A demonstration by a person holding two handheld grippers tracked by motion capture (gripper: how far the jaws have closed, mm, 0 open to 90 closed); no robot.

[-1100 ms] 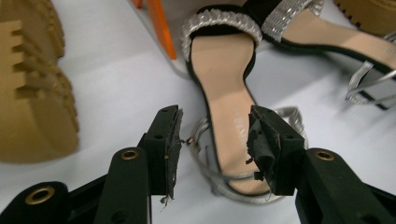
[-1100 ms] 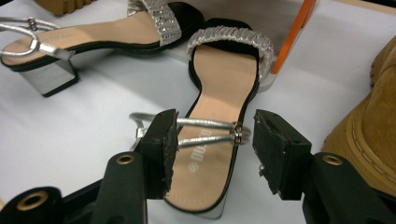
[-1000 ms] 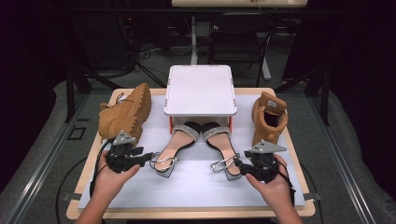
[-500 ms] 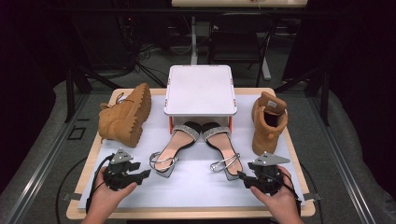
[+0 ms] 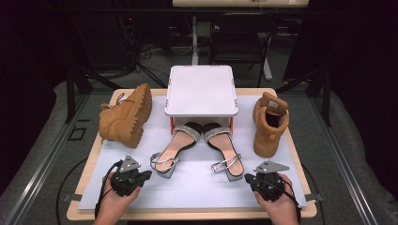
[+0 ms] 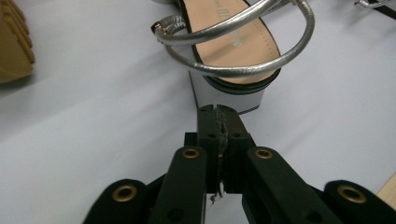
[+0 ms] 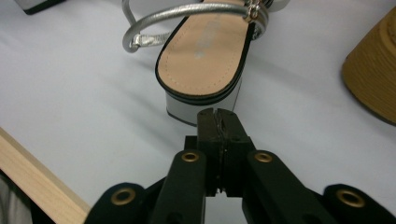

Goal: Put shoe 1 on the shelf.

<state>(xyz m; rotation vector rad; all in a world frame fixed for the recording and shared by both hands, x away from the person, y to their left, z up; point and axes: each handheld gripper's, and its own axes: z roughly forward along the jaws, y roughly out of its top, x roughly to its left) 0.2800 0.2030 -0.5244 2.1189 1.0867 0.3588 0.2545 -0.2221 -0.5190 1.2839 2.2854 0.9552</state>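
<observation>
High view shows both sandals lying on the white sheet of the bench [image 5: 197, 187], toes tucked under the white stand [image 5: 201, 91], heels toward the person. Left gripper [image 5: 143, 176] and right gripper [image 5: 248, 178] have just closed, empty, jaws pressed together near the left sandal [image 6: 233, 51] and right sandal [image 7: 205, 60]; judging by that, neither sandal is picked up yet. Insole printing is unreadable.

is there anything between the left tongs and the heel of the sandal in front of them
Nothing visible. The left tongs are shut and empty, pointing at the grey block heel of the left sandal, with bare white mat around them. In the left gripper view the tips sit right at the heel; contact is unclear.
</observation>
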